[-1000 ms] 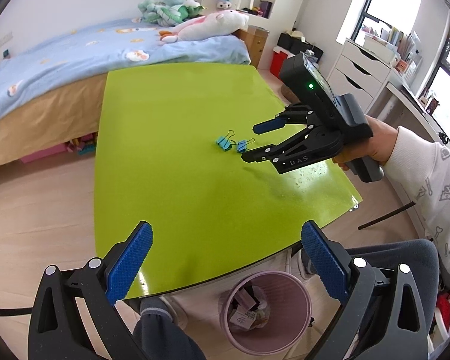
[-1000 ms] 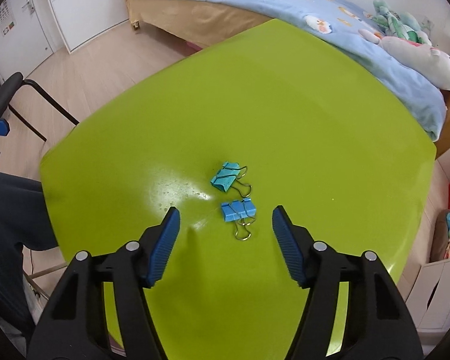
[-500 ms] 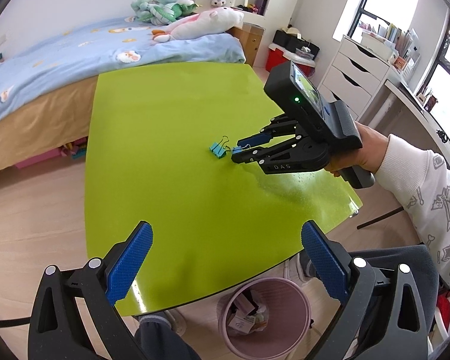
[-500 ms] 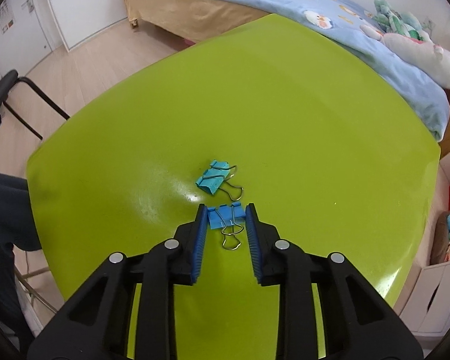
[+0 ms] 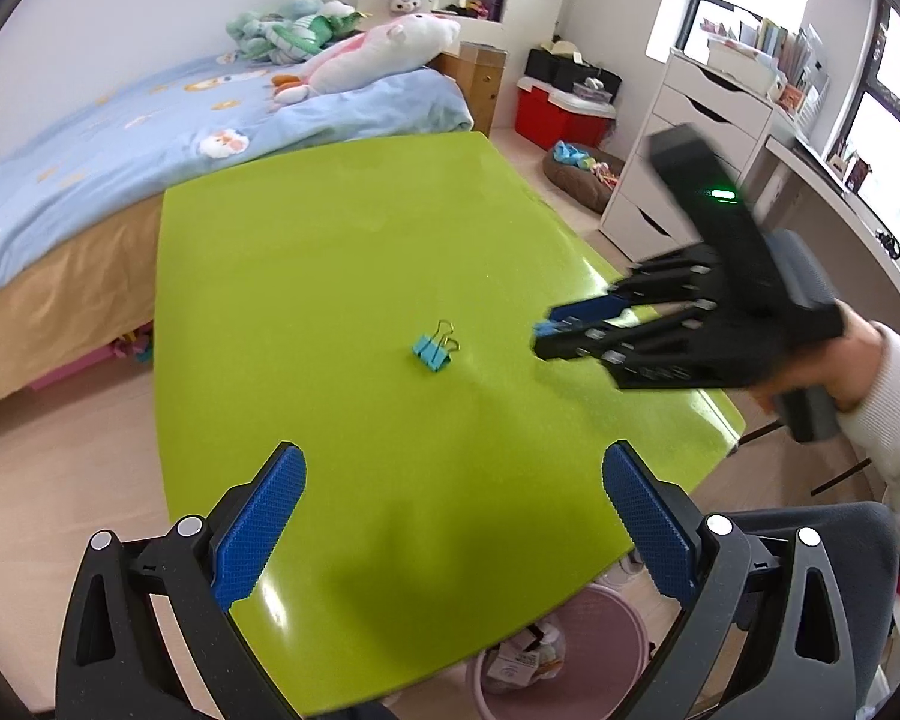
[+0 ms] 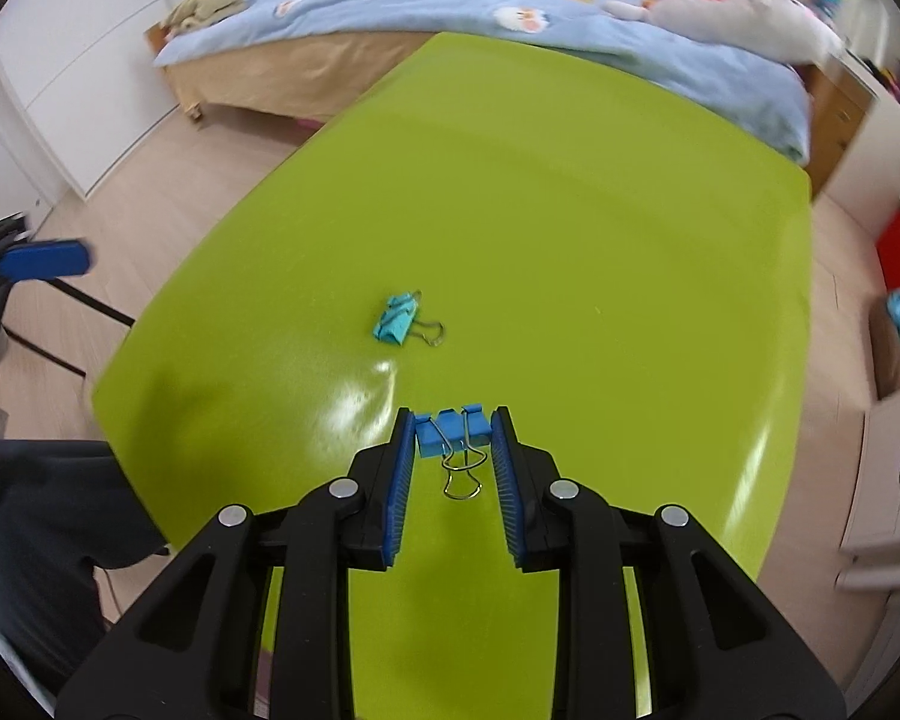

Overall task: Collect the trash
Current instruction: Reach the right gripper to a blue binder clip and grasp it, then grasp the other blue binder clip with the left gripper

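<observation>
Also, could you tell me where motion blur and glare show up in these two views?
Left wrist view: the right tool and its black body smear with motion blur, while the binder clip on the table stays sharp. Right wrist view: white glare streaks the green table, edges are blurred, and the held clip is crisp.

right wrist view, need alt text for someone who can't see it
The right gripper holds a blue binder clip between its jaws above a green table. A second blue binder clip lies on the table beyond it, with a bed behind.
</observation>
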### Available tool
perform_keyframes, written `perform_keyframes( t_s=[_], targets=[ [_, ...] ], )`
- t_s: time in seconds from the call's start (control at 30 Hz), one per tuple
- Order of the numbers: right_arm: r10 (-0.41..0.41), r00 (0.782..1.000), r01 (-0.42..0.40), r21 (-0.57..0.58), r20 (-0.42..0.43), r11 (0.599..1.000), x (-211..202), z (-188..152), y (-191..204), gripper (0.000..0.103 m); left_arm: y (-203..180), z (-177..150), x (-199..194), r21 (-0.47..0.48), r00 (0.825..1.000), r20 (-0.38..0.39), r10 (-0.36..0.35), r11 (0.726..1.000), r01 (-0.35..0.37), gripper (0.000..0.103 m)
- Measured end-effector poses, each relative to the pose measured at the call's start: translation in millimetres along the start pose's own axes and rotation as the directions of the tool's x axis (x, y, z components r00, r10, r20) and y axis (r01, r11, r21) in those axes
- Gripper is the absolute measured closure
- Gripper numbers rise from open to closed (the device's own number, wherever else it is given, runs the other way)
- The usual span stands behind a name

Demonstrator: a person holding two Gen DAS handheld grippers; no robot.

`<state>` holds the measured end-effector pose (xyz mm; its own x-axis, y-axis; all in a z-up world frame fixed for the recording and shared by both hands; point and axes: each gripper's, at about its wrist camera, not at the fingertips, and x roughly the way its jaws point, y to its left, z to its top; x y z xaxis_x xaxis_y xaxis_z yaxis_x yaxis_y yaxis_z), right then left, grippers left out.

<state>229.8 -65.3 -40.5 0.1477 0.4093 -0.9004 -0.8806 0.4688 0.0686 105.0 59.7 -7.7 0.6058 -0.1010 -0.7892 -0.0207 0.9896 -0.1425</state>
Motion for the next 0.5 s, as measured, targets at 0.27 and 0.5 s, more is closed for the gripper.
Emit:
perform_keyframes(
  t_s=[0.27,0.5],
  targets=[
    [-0.006,1.000,0.007,0.037,-0.015,0.999,-22,-23,-6,0.077,8,32,43,0.082,0.997,-0.077,-0.023,0.996,0.029,0.007],
    [-0.009,1.000,0.009,0.047,-0.012,0.999,-27,-29,-10,0.077,9,51,83,0.198,0.990,-0.131,-0.048,0.977,0.073,0.008]
  ],
)
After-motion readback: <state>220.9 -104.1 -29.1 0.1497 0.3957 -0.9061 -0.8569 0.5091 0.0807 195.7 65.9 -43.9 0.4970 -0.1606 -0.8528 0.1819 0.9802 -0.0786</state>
